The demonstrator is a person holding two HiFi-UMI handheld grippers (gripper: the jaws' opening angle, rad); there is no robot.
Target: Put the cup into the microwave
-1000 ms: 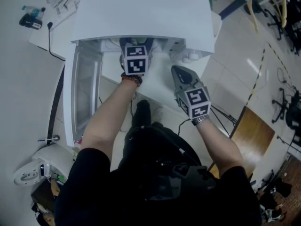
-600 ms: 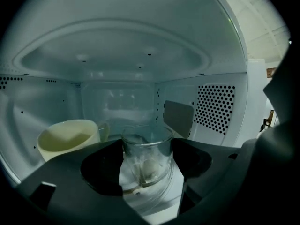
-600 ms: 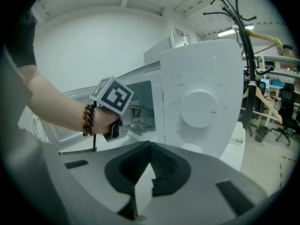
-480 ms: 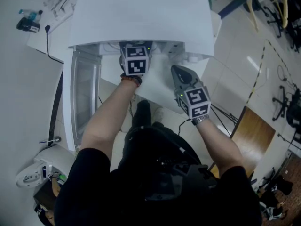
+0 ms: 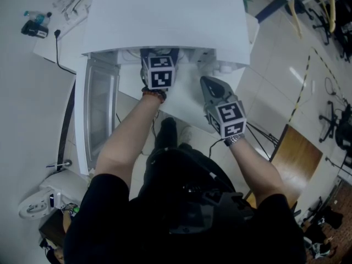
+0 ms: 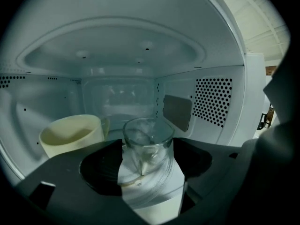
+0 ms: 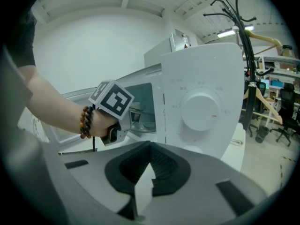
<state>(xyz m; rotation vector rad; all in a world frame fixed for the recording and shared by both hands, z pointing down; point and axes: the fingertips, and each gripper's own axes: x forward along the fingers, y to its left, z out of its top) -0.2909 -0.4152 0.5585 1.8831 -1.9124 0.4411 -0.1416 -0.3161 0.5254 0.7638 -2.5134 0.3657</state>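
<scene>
A clear glass cup point(image 6: 148, 142) stands upright on the turntable point(image 6: 154, 191) inside the white microwave point(image 5: 165, 15). My left gripper point(image 6: 148, 149) reaches into the cavity, its jaws set wide with the pads against the cup's sides. In the head view only its marker cube point(image 5: 159, 73) shows under the microwave's top edge. A cream cup point(image 6: 70, 137) sits at the cavity's left, apart from the glass. My right gripper point(image 5: 209, 84) hangs shut and empty in front of the control panel with its round knob point(image 7: 201, 111).
The microwave door point(image 5: 99, 114) stands open to the left, beside my left arm. A perforated wall point(image 6: 213, 102) closes the cavity's right side. A black cable point(image 5: 60, 54) and small bottles point(image 5: 33, 26) lie on the table at the far left. A wooden seat point(image 5: 297, 153) stands to the right.
</scene>
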